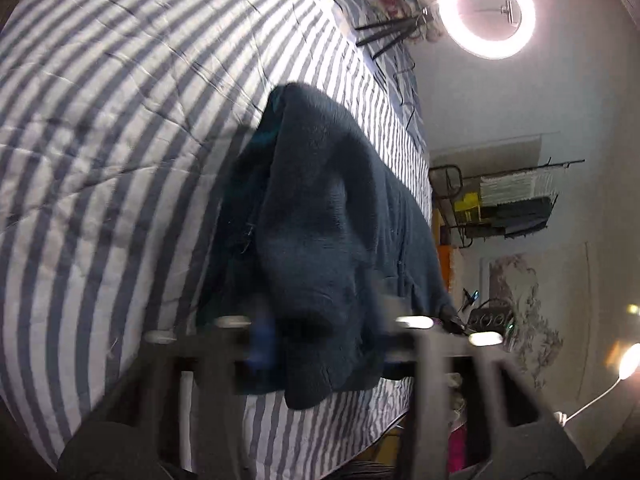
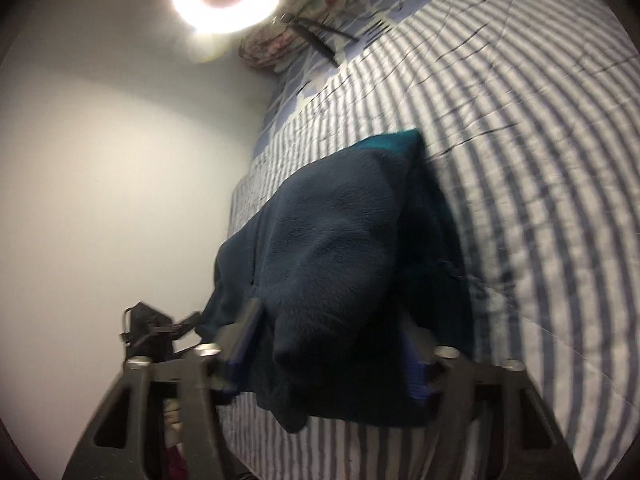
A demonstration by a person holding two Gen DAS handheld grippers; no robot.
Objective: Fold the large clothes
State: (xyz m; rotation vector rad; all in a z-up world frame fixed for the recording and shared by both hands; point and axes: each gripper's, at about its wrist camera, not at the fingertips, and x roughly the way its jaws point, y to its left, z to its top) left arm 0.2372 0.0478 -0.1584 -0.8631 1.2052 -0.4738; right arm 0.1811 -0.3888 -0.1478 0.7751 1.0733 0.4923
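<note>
Dark fleece garment (image 1: 320, 232) heaped on striped bed (image 1: 120, 120), filling both grippers' (image 1: 320, 344) (image 2: 328, 352) closed-in fingers; ring light (image 1: 486, 8) beyond. Clothes rack (image 1: 508, 204) only in left view.

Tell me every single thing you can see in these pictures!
fleece garment: one, dark blue, bunched on the bed between both grippers.
bedcover: one, blue-and-white striped, under the garment.
ring light: one, glowing white, at the bed's far end.
tripod: one, black, lying on the bed.
floral bedding: one pile, at the far end.
drying rack: one, black, by the wall.
left gripper: one, black, fabric between its fingers.
right gripper: one, black, fabric between its fingers.
</note>
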